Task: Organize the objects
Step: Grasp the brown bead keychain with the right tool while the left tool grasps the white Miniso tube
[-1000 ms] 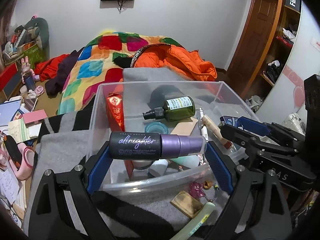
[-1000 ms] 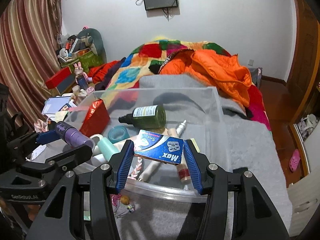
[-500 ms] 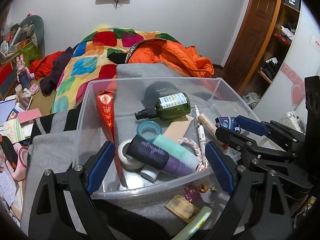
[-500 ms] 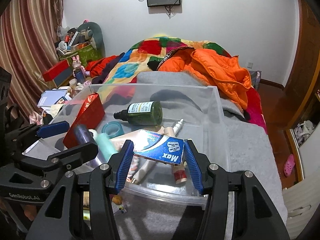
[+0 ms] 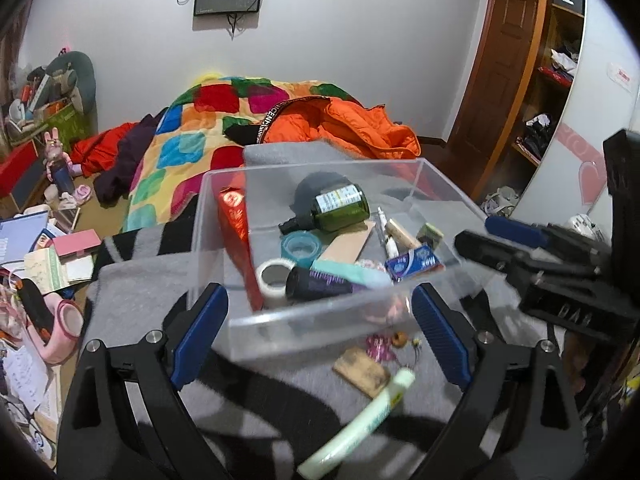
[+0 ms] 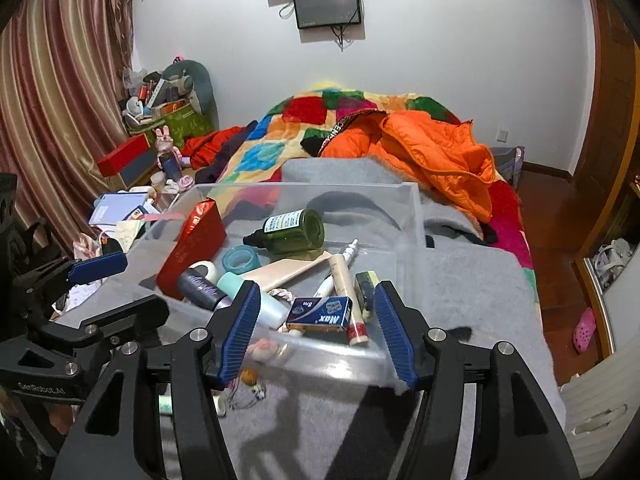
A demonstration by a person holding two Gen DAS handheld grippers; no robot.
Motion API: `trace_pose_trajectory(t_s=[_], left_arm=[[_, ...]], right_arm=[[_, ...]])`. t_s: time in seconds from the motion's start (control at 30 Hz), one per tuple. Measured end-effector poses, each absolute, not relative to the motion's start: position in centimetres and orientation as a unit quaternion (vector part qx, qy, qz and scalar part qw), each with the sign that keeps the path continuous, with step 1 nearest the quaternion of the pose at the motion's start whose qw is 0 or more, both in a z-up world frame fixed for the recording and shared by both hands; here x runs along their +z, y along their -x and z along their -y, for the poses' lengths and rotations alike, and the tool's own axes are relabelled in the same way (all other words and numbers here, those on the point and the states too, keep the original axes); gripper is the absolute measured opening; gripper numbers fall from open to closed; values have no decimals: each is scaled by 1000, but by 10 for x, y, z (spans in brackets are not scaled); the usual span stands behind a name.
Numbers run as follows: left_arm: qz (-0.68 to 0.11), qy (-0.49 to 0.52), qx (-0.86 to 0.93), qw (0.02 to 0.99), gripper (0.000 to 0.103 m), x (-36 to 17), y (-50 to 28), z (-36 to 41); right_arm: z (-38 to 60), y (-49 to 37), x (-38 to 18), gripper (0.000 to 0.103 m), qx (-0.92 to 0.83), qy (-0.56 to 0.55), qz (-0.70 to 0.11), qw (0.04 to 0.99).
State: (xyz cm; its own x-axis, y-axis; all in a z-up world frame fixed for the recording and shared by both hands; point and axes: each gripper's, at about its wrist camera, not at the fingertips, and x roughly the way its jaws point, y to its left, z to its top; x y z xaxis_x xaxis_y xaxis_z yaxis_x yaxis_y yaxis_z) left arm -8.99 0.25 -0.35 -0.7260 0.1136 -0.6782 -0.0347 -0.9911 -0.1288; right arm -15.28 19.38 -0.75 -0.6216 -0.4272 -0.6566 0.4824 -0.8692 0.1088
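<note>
A clear plastic bin [image 5: 432,176] [image 6: 416,216] sits on a grey blanket. In it lie the purple spray bottle [image 5: 320,284] [image 6: 202,286], the blue Max box [image 5: 414,262] [image 6: 320,314], a green bottle [image 5: 332,212] [image 6: 292,230], a red box [image 5: 236,232] [image 6: 192,240], tape rolls and tubes. My left gripper [image 5: 318,336] is open and empty at the bin's near wall. My right gripper [image 6: 316,338] is open and empty just above the near rim, over the Max box.
On the blanket in front of the bin lie a pale green tube [image 5: 360,420], a brown card [image 5: 362,372] and a small keychain charm [image 5: 384,346]. A colourful quilt and orange jacket [image 6: 432,152] lie behind. Cluttered papers and boxes [image 5: 44,256] sit left.
My left gripper opened and dropped the purple spray bottle into the bin, then pulled back. My right gripper opened and the Max box now lies in the bin.
</note>
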Motion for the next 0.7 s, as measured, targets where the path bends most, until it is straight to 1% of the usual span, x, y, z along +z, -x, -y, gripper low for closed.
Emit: trace_pose_trajectory(t_s=[0.13,0.27,0.3,0.33,0.37,0.4,0.47,0.5,0.57,0.63,0.67,0.7], left_arm=[[41,374,926,44,94,-10,72,-5],[25,395,917,56,94,-31,61,-16],[24,403,913,61,91,-38,60,-18],[26,414,908,67,86,-45,60,-20],[28,420,904,71,84,-50,60,-21],[30,429,900,78,79,-55,61,-24],[32,438,894,91,73,-63,61,-28],[29,440,892,97,69,-66,61,-31],[14,432,896,97,63,-68,58,-37],[11,429,897,105,45,-68,54,-39],[12,426,898,108,41,-67,51,-39],[11,423,899,109,34,-67,48,-38]], right_arm=[[-200,140,-4,56,-900,-348,-39,259],[-202,125,-7,56,-897,-350,-37,269],[-201,122,-9,56,-895,-352,-38,271],[-201,118,-11,56,-894,-354,-40,272],[-199,116,-14,56,-892,-358,-43,273],[-198,114,-18,56,-890,-362,-46,273],[-195,114,-27,56,-884,-375,-52,273],[-195,114,-30,56,-883,-379,-54,273],[-191,113,-37,56,-879,-388,-59,272],[-189,114,-43,56,-876,-396,-62,270],[-188,114,-45,56,-875,-398,-61,270],[-188,114,-46,56,-874,-399,-61,269]])
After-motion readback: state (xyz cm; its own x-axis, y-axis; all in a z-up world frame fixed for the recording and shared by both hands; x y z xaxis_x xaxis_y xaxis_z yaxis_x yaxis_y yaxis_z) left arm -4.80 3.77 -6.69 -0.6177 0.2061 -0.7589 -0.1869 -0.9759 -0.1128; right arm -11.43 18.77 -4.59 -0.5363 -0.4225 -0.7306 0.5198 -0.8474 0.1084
